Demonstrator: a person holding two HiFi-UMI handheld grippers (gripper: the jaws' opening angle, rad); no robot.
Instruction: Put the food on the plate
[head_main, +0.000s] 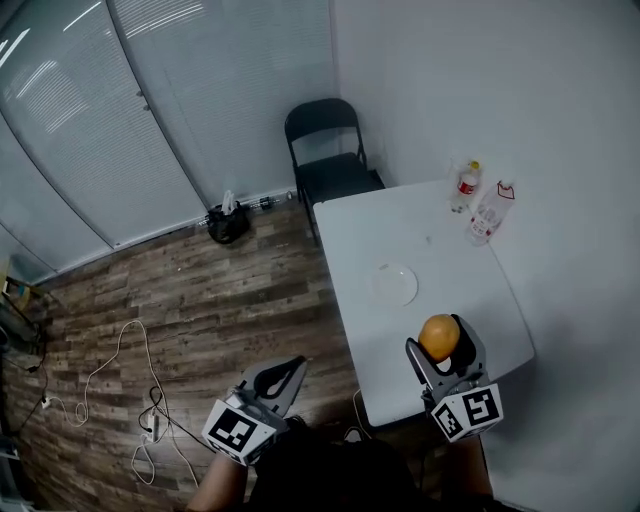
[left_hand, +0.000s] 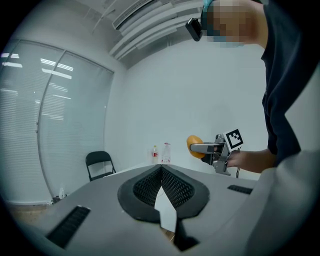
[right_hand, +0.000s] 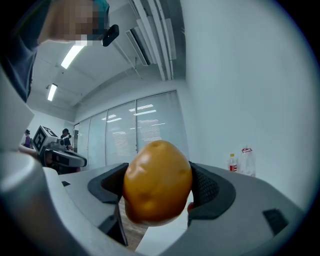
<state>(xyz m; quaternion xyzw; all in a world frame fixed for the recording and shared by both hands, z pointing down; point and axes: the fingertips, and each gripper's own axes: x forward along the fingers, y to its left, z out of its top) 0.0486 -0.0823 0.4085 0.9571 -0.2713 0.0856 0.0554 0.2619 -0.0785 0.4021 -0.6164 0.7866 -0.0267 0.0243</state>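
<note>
A yellow-brown potato (head_main: 439, 336) is clamped in my right gripper (head_main: 441, 343), held above the near end of the white table (head_main: 370, 235). It fills the right gripper view as the potato (right_hand: 157, 181), with the right gripper (right_hand: 157, 187) shut on both its sides. A small white plate (head_main: 395, 284) lies on the table, beyond the potato. My left gripper (head_main: 284, 380) hangs over the wooden floor left of the table, its jaws together and holding nothing; its own view shows the left gripper (left_hand: 161, 172) shut, with the potato (left_hand: 195, 146) off to the right.
Two plastic bottles (head_main: 466, 184) (head_main: 489, 212) stand at the table's far right corner. A black chair (head_main: 328, 150) sits behind the table against the wall. A black bag (head_main: 227, 224) and white cables (head_main: 120, 370) lie on the wooden floor to the left.
</note>
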